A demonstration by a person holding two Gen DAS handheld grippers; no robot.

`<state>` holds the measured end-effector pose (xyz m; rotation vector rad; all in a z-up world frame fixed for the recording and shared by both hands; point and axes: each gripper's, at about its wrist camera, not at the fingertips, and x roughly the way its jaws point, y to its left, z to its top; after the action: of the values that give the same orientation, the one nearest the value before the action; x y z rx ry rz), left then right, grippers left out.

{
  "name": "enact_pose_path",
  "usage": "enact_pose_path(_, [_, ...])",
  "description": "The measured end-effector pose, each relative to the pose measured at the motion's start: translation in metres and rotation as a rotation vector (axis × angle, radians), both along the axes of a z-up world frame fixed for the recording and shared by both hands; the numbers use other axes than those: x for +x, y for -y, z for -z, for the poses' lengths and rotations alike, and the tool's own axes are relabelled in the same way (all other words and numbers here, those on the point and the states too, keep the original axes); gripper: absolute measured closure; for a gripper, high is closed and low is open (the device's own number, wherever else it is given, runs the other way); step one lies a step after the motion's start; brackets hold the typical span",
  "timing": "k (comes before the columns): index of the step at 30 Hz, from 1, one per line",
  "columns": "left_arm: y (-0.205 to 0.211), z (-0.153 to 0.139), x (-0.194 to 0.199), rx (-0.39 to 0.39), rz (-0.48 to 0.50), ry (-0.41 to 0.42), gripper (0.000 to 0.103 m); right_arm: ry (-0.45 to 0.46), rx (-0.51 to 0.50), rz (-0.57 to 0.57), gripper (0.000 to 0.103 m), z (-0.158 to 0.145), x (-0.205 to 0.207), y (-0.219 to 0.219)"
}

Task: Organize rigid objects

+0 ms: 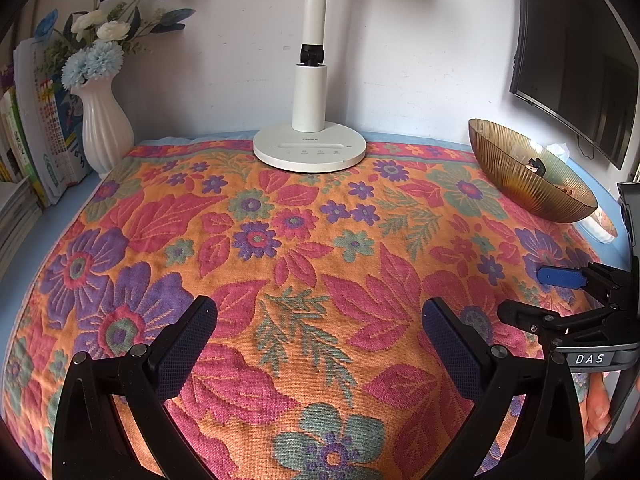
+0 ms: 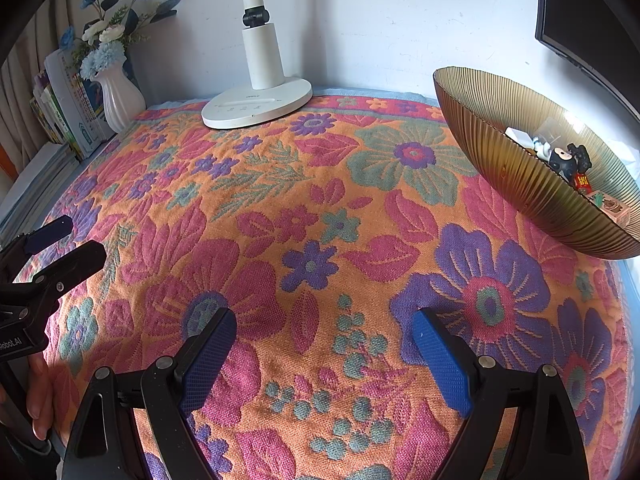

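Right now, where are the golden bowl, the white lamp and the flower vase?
golden bowl (image 2: 520,184): right wrist view, on its ribbed outer wall.
white lamp (image 1: 310,150): left wrist view, on its round base.
flower vase (image 1: 105,128): left wrist view, on its ribbed belly.

Black grippers (image 2: 324,356) (silver screws) with blue-padded fingers (image 2: 440,364).

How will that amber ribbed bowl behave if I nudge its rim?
The amber ribbed bowl probably rocks or tips: its rounded underside narrows toward the floral cloth. It looks like thin glass, so likely fragile and slick. The small items inside may shift.
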<state>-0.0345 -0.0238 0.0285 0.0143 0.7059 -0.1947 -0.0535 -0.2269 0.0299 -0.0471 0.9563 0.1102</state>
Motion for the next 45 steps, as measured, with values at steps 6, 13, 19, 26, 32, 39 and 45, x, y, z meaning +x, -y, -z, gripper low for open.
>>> enact_pose_path(6, [-0.0001, 0.0003, 0.0, 0.0, 0.0, 0.0, 0.001, 0.001, 0.0, 0.0, 0.014, 0.0001, -0.0003, -0.0001])
enact_pose_path(13, [-0.0004, 0.0007, 0.0, 0.0, 0.001, 0.0, 0.0, 0.001, -0.001, 0.0, 0.014, 0.0001, -0.0005, -0.0001])
enact_pose_path(19, [-0.0004, 0.0005, 0.0001, 0.0, 0.001, 0.0, 0.001, 0.002, -0.001, 0.0, 0.014, 0.0, -0.0007, -0.0002])
enact_pose_path(26, [-0.0002, 0.0006, -0.0001, 0.0, 0.001, 0.0, 0.0, 0.002, -0.001, -0.001, 0.014, -0.0002, -0.0007, 0.0])
enact_pose_path(32, [-0.0001, 0.0005, -0.0002, 0.0, 0.0, 0.0, 0.0, 0.004, -0.002, 0.0, 0.014, -0.0001, -0.0008, 0.0])
enact_pose_path(39, [-0.0004, 0.0003, 0.0, -0.001, 0.002, 0.001, 0.0, 0.008, -0.009, 0.006, 0.014, 0.0, -0.0006, 0.0003])
enact_pose_path(45, [-0.0001, 0.0, -0.0003, 0.0, 0.0, 0.001, 0.0, 0.008, -0.01, 0.005, 0.014, -0.0003, -0.0013, 0.0007])
